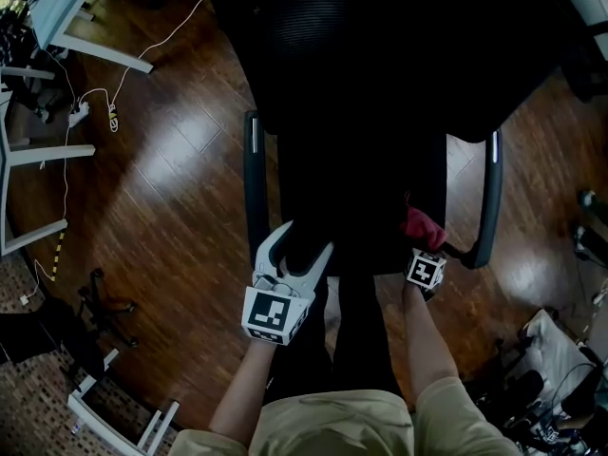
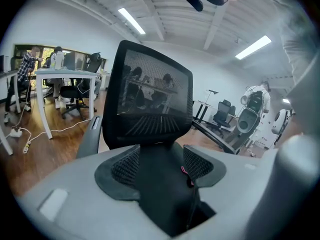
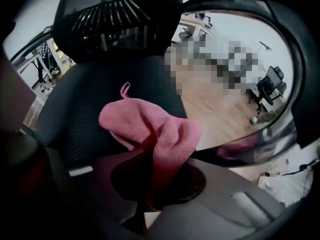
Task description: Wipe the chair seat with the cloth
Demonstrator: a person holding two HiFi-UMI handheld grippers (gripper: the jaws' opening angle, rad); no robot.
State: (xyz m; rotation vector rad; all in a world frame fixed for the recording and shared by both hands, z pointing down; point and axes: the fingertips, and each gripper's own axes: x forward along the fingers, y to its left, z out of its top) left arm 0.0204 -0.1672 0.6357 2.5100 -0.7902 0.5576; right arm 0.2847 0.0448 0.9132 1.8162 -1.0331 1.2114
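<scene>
Right gripper view: the cloth is clamped, and the seat lies just ahead of it

We see the right gripper (image 3: 159, 186) with its jaws closed tight on a pink cloth (image 3: 150, 126). The cloth bunches up and spills forward past the fingertips, its small loop pointing on toward the backrest (image 3: 117, 19). The chair seat (image 3: 87, 109) spreads ahead of these jaws and to their left, and the cloth looks to hang just above it or brush it; we cannot tell which. An armrest (image 3: 295, 84) curves by on the jaws' right.

The left gripper (image 1: 299, 242) stands at the seat's front edge, its jaws wide apart with nothing between them. We judge the right hand is the one to wipe, pressing the cloth down and sweeping it forward and leftward across the seat
</scene>
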